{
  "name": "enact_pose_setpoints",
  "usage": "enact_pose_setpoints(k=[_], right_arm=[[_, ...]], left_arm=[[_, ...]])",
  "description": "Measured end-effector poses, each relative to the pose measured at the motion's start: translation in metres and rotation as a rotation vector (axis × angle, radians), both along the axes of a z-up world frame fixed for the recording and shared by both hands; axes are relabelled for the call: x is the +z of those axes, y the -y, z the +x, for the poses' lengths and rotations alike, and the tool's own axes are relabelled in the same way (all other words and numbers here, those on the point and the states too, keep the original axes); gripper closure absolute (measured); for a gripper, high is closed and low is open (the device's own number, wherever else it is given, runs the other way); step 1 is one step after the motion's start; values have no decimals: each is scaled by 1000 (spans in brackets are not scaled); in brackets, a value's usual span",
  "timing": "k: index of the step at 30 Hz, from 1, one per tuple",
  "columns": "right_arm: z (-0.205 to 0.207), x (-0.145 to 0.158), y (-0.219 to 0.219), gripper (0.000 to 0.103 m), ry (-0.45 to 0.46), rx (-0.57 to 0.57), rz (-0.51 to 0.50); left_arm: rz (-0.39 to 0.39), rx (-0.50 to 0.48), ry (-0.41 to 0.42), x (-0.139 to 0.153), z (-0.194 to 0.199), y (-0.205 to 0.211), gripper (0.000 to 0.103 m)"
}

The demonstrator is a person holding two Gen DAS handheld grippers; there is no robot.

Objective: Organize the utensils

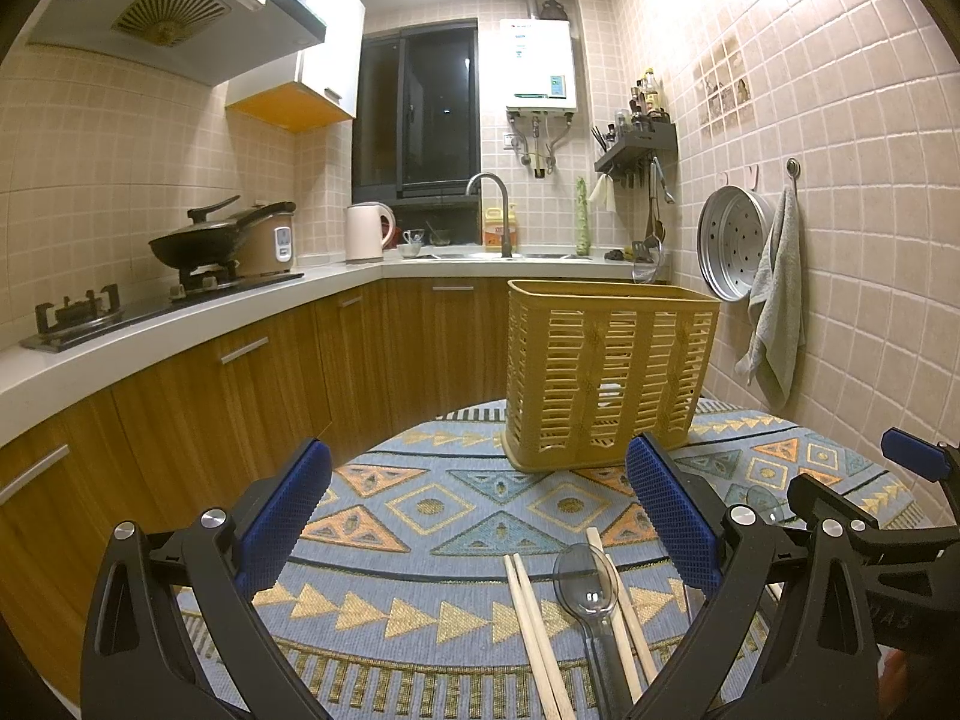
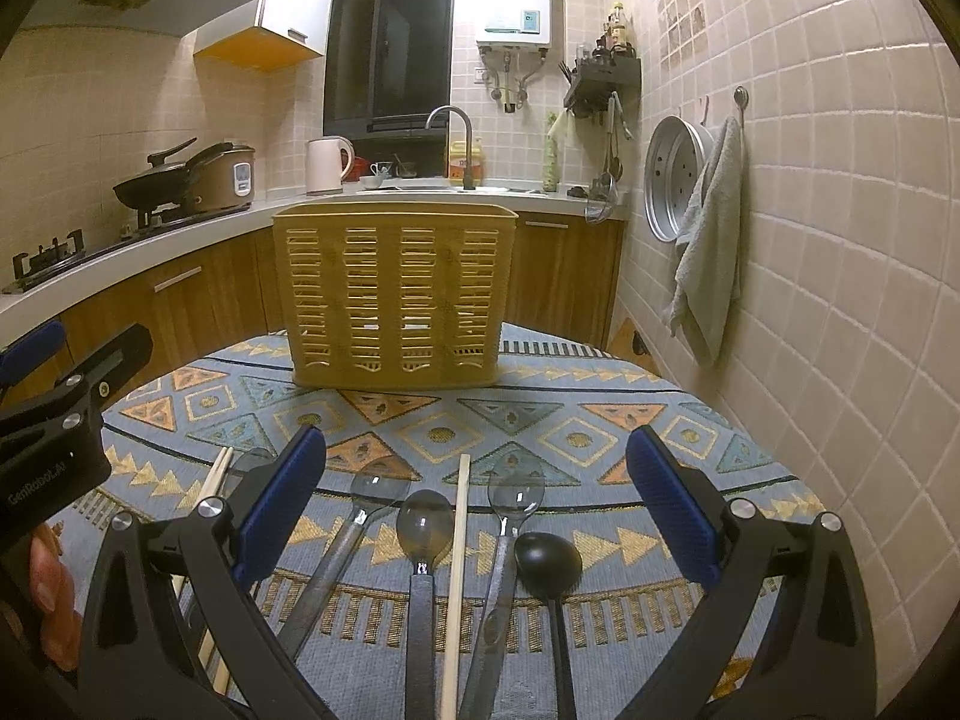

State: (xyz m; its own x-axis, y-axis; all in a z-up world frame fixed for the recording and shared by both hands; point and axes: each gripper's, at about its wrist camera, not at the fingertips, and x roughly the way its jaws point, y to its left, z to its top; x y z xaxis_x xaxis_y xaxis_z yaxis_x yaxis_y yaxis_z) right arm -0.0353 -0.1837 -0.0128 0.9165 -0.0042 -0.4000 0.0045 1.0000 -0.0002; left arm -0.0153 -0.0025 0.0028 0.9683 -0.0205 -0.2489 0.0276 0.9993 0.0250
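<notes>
Yellow slatted basket upright beyond spoons, chopsticks; path clear.

"GenRobot.AI" on the left gripper body.

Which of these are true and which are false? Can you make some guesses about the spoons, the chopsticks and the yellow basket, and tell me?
1. The yellow basket stands upright on the patterned cloth. True.
2. The right gripper is holding a spoon. False: it is open, with nothing between its fingers.
3. A black spoon lies on the cloth. True.
4. The chopsticks are already in the basket. False: they lie on the cloth.
5. The left gripper is open. True.
</notes>
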Motion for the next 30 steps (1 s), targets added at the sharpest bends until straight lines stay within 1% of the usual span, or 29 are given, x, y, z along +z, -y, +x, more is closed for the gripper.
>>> enact_pose_setpoints(k=[7, 10, 12, 14, 17, 19, 20, 21, 22, 23, 24, 26, 28, 30], right_arm=[[0, 0, 0, 7, 0, -3, -3], [0, 0, 0, 7, -1, -25, -12], [3, -1, 2, 7, -11, -38, -10], [8, -3, 6, 7, -48, -46, 8], [14, -5, 14, 7, -98, -42, 63], [15, -7, 20, 7, -123, -29, 111], [16, -8, 22, 7, -133, -31, 124], [18, -9, 23, 7, -152, -35, 135], [19, -9, 24, 7, -167, -32, 140], [22, -9, 24, 7, -193, -22, 144], [24, -9, 25, 7, -213, -24, 138], [32, -11, 26, 7, -277, -31, 111], [39, -15, 29, 7, -350, -10, 108], [41, -18, 33, 8, -389, -10, 111]], left_arm=[[-1, 1, 0, 0, 0, 0, 8], [-5, 3, -2, 0, 0, 0, 8], [-37, -5, -19, 0, 2, -6, 8], [-75, -13, -54, -1, 7, -14, 8], [-154, -49, -153, -1, 20, -37, 8], [-221, -90, -230, 0, 29, -52, 13], [-243, -107, -260, 0, 33, -58, 17], [-257, -130, -304, -1, 37, -63, 18], [-254, -157, -349, -2, 42, -64, 19], [-248, -170, -375, -3, 44, -63, 24], [-230, -183, -420, -4, 47, -61, 28], [-201, -211, -487, -9, 53, -53, 37], [-192, -263, -574, -17, 57, -42, 41], [-179, -315, -649, -24, 57, -29, 49]])
